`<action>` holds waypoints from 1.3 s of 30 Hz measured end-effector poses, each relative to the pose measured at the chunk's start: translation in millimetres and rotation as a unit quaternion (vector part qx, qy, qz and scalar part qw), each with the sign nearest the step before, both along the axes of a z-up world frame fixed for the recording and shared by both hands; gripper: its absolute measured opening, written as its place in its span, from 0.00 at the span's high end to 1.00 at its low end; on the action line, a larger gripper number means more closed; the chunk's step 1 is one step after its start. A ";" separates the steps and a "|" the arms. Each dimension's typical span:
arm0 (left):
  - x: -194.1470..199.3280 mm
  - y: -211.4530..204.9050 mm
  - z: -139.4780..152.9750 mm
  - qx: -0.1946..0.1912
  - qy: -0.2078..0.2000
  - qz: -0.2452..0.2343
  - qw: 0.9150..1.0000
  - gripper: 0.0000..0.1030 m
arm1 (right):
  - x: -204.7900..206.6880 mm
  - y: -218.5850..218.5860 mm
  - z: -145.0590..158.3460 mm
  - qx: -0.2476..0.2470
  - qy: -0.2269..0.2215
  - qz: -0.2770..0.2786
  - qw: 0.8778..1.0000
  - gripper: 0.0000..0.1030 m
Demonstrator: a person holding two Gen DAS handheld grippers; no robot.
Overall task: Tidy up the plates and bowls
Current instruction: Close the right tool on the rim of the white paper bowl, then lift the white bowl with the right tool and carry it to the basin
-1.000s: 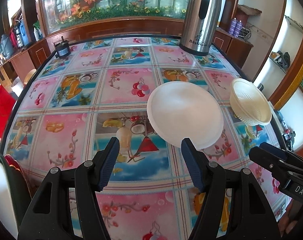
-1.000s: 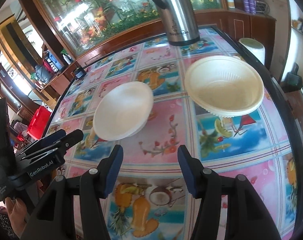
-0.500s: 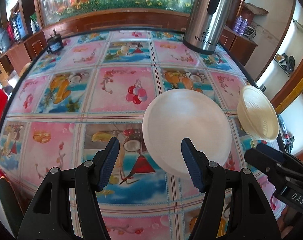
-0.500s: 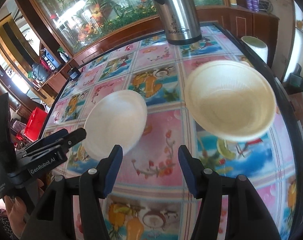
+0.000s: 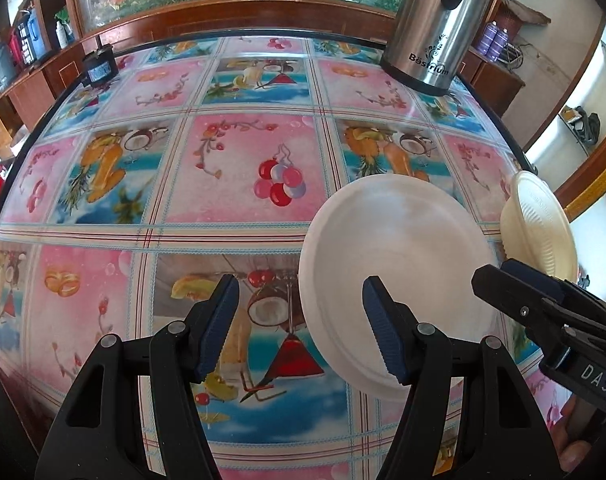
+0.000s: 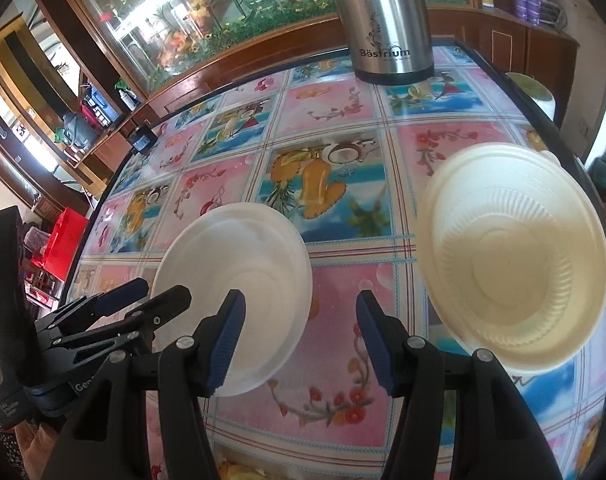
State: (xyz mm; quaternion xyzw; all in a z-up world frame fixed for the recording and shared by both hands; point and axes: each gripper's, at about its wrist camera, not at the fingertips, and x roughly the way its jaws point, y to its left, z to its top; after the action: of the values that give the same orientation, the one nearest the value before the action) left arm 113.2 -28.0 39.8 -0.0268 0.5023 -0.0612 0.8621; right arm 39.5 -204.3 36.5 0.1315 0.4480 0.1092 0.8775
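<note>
A white plate (image 5: 399,264) lies on the patterned table; it also shows in the right wrist view (image 6: 239,276). A cream ribbed bowl (image 6: 515,256) sits to its right near the table edge, and shows in the left wrist view (image 5: 539,224). My left gripper (image 5: 301,328) is open and empty, its jaws straddling the plate's near left rim. My right gripper (image 6: 301,336) is open and empty, low over the table between plate and bowl. Each gripper shows in the other's view, the right (image 5: 543,304) and the left (image 6: 115,312).
A steel thermos jug (image 5: 439,24) stands at the far right of the table (image 5: 239,168). A small dark object (image 5: 99,68) sits at the far left edge. Wooden cabinets and an aquarium stand behind. The table edge runs close to the bowl's right side.
Both grippers have moved forward and lower toward the dishes. The plate now reaches between my left jaws. The bowl is nearer and larger in the right view. Both stay open.
</note>
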 end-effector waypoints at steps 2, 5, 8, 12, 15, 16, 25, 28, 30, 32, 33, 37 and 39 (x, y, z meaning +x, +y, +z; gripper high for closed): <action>1.1 -0.9 -0.3 -0.001 0.000 -0.002 1.000 0.37 | 0.2 1.4 -1.2 -0.001 0.001 0.004 1.000 0.44; 1.8 -1.8 -0.2 0.002 -0.005 -0.002 1.000 0.37 | 0.6 2.6 -1.6 -0.005 0.000 0.005 1.000 0.44; 3.2 -2.4 -2.0 0.006 -0.004 -0.003 1.000 0.37 | 1.2 2.3 -1.6 -0.003 -0.002 0.006 1.000 0.51; 5.7 -1.5 -7.8 0.008 0.006 -0.002 1.000 0.53 | 3.5 3.4 -3.7 -0.003 -0.001 0.010 1.000 0.60; 5.8 0.3 -11.1 0.009 0.010 0.000 1.000 0.72 | 4.1 2.3 -6.4 0.002 -0.001 0.010 1.000 0.75; 6.2 0.7 -11.8 0.006 0.011 -0.001 1.000 0.72 | 4.1 2.5 -7.0 0.002 0.000 0.010 1.000 0.80; -0.7 1.2 -6.7 -0.012 0.009 -0.007 1.000 0.84 | -2.6 8.8 -10.0 0.006 -0.001 0.022 1.000 0.88; -6.9 3.4 -5.2 -0.012 0.009 -0.007 1.000 0.84 | -8.8 10.4 -7.0 0.005 -0.006 0.025 1.000 0.88; -10.8 4.0 -6.2 -0.013 0.010 -0.008 1.000 0.84 | -12.0 12.0 -6.4 0.005 -0.007 0.026 1.000 0.88; -13.8 5.0 -7.3 -0.017 0.012 -0.008 1.000 0.84 | -14.4 13.2 -7.5 0.005 -0.005 0.025 1.000 0.88; -15.2 5.9 -7.5 -0.021 0.014 -0.008 1.000 0.84 | -15.3 13.7 -8.1 0.005 -0.004 0.025 1.000 0.88; -19.2 9.1 -8.5 -0.035 0.024 -0.012 0.999 0.87 | -20.7 14.0 -7.9 0.003 -0.003 0.023 1.000 0.88; -22.8 11.3 -7.9 -0.045 0.027 -0.013 0.999 0.88 | -24.7 12.3 -7.4 0.008 -0.003 0.021 1.000 0.88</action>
State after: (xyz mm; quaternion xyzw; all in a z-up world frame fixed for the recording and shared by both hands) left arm 90.4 -16.7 31.9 -0.0606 0.5225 -0.0942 0.8453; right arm 14.8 -192.0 29.1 0.1285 0.4473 0.1317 0.8753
